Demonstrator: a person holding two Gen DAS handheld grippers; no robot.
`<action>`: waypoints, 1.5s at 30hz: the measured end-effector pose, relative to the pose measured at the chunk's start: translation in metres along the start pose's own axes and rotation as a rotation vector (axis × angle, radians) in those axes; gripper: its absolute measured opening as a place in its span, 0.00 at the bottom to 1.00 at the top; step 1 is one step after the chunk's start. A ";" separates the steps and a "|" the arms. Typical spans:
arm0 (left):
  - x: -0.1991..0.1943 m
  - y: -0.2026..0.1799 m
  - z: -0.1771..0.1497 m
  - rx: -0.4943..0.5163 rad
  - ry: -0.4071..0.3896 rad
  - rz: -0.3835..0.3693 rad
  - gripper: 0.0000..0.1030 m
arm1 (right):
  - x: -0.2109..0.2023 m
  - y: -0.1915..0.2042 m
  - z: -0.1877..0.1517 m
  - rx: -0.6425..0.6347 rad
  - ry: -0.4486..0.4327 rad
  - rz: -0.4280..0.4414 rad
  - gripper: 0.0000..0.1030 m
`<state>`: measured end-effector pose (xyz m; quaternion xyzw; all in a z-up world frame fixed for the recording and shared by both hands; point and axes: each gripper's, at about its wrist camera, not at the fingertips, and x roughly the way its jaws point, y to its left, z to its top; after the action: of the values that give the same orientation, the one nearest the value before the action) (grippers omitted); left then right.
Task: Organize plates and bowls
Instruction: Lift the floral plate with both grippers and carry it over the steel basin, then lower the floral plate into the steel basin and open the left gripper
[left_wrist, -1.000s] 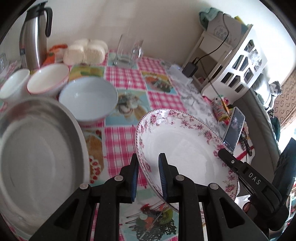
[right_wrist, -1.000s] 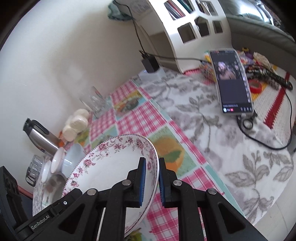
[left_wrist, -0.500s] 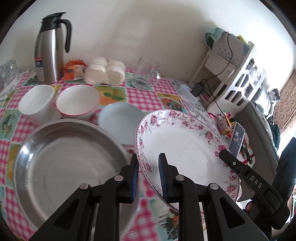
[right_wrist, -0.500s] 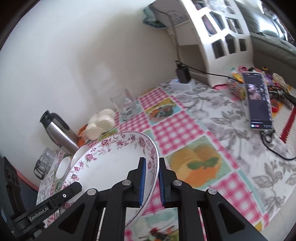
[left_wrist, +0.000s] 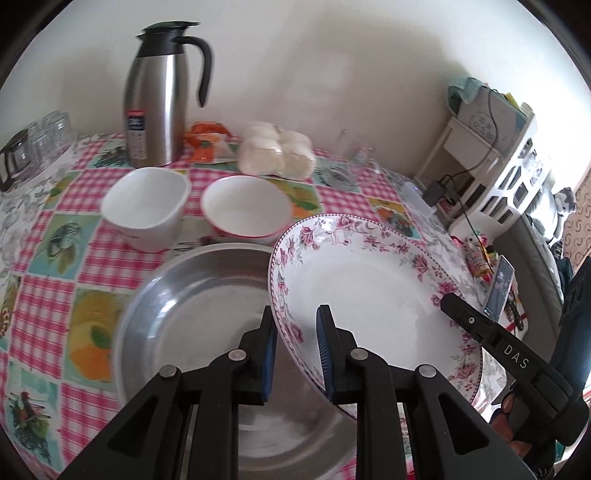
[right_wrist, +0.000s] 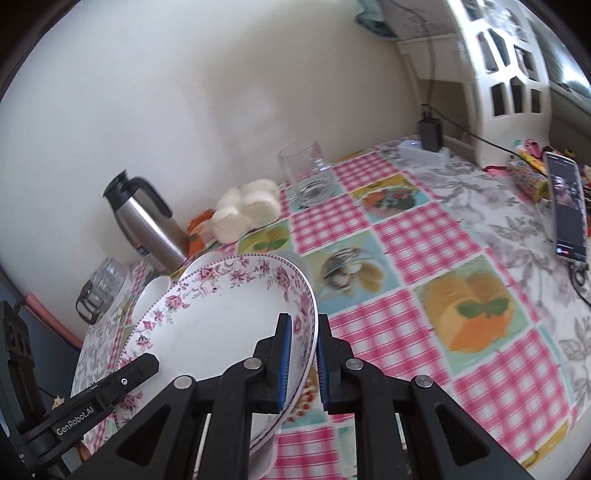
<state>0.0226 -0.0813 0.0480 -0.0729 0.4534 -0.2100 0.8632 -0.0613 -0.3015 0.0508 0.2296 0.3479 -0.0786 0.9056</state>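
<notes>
A white floral plate (left_wrist: 369, 295) with a pink flower rim is held tilted above the table by both grippers. My left gripper (left_wrist: 295, 354) is shut on its near left rim. My right gripper (right_wrist: 301, 363) is shut on its right rim; the plate also shows in the right wrist view (right_wrist: 221, 325). Under the plate's left side lies a large steel plate (left_wrist: 192, 314). Behind it stand a white cup-shaped bowl (left_wrist: 146, 206) and a red-rimmed white bowl (left_wrist: 245, 208).
A steel thermos jug (left_wrist: 159, 99), an orange packet and wrapped white buns (left_wrist: 277, 153) stand at the back by the wall. A glass mug (right_wrist: 306, 177), upturned glasses (left_wrist: 40, 140), a phone (right_wrist: 567, 212), a charger and a white shelf unit (left_wrist: 517, 166) are around.
Both grippers carried the floral plate to the left, over the steel plate. The pale blue bowl is now out of sight; the thermos and white bowls came nearer to the centre.
</notes>
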 end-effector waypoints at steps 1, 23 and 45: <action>-0.002 0.007 0.000 -0.008 0.000 0.003 0.21 | 0.003 0.006 -0.001 -0.006 0.007 0.002 0.13; -0.006 0.084 -0.010 -0.082 0.054 0.083 0.21 | 0.046 0.079 -0.032 -0.107 0.124 0.028 0.13; 0.026 0.081 -0.024 -0.067 0.220 0.127 0.21 | 0.079 0.065 -0.053 -0.139 0.281 -0.069 0.13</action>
<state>0.0400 -0.0174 -0.0112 -0.0496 0.5558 -0.1463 0.8169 -0.0143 -0.2180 -0.0125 0.1631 0.4833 -0.0524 0.8585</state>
